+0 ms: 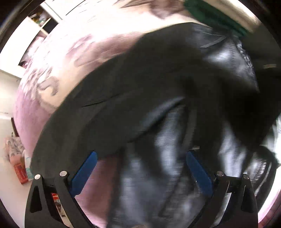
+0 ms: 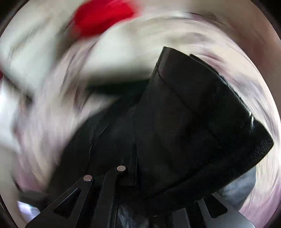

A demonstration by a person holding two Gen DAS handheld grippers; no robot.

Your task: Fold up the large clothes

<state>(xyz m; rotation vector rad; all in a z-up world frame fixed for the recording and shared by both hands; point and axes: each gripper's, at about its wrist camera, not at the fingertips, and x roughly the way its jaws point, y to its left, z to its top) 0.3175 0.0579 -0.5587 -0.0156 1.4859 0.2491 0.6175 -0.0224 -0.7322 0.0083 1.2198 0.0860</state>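
A large black jacket [image 1: 158, 84] with shiny leather-like panels lies across a pink patterned bed [image 1: 52, 70]. My left gripper [image 1: 140, 157] is open just above it, its blue pads [image 1: 87, 168] spread wide over a glossy fold, holding nothing. In the right wrist view my right gripper [image 2: 140, 175] is shut on a thick fold of the black jacket [image 2: 193, 114], which drapes over the fingers and hides the tips. The background there is smeared by motion.
A green item [image 1: 210, 14] lies at the bed's far edge. White shelves [image 1: 35, 26] stand at the left, with boxes and bags [image 1: 19, 166] on the floor. A red cloth [image 2: 101, 17] lies blurred on the bed beyond the right gripper.
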